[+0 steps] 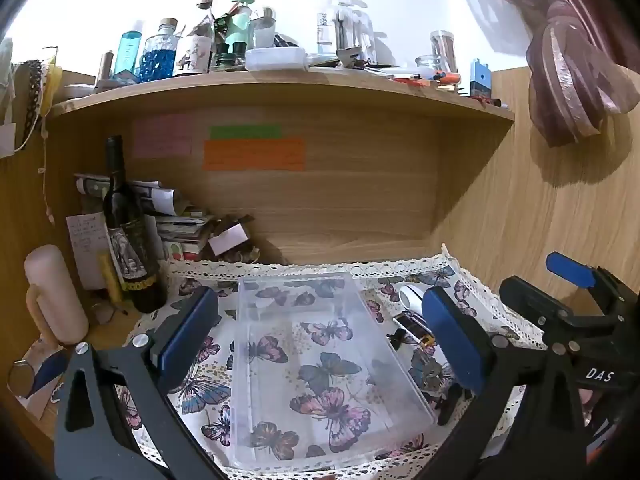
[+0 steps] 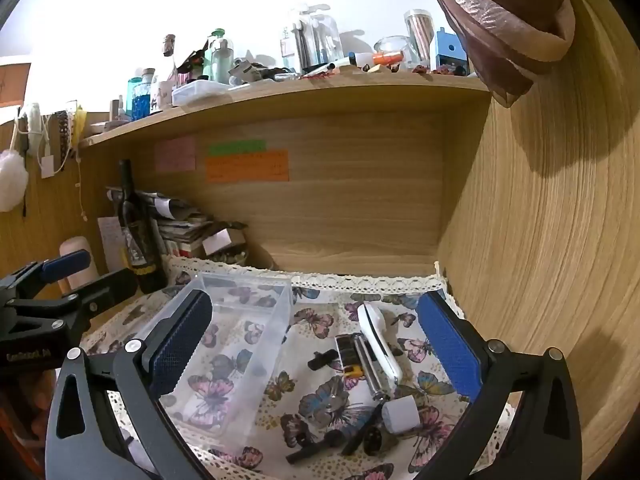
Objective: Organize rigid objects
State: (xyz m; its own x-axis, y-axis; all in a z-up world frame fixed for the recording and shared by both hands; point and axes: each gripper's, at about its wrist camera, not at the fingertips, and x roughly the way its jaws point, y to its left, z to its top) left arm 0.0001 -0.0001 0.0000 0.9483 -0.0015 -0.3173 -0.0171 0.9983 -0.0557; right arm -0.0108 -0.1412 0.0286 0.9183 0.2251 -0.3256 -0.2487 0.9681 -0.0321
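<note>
Both tools hang over the surface (image 1: 472, 280), which is covered by a butterfly cloth (image 1: 208, 396) with a lace edge. The left tool (image 1: 322, 344) has its jaws spread wide with nothing gripped; a clear tray (image 1: 312, 360) lies flat on the cloth beneath the gap between its blue pads (image 1: 192, 332). The right tool (image 2: 316, 344) is just as wide and holds nothing either. Under it, to the right of the tray (image 2: 240, 344), sits a loose heap of small hard things: a white handle (image 2: 378, 336) lying at a slant, a chrome rod (image 2: 370, 364) beside it, a black-and-yellow piece (image 2: 348, 356) touching the rod, a small black clip (image 2: 322, 360) a little to the left, a white cap (image 2: 400, 414) nearer the camera, and a few dark sticks (image 2: 316, 446) close to the cloth's near edge. None of these is inside the tray. At the back left a dark bottle (image 1: 124, 232) stands upright by a stack of papers (image 1: 180, 224), and a pink cylinder (image 1: 56, 292) stands further left. A shelf (image 1: 280, 88) above is crowded with bottles and jars.
</note>
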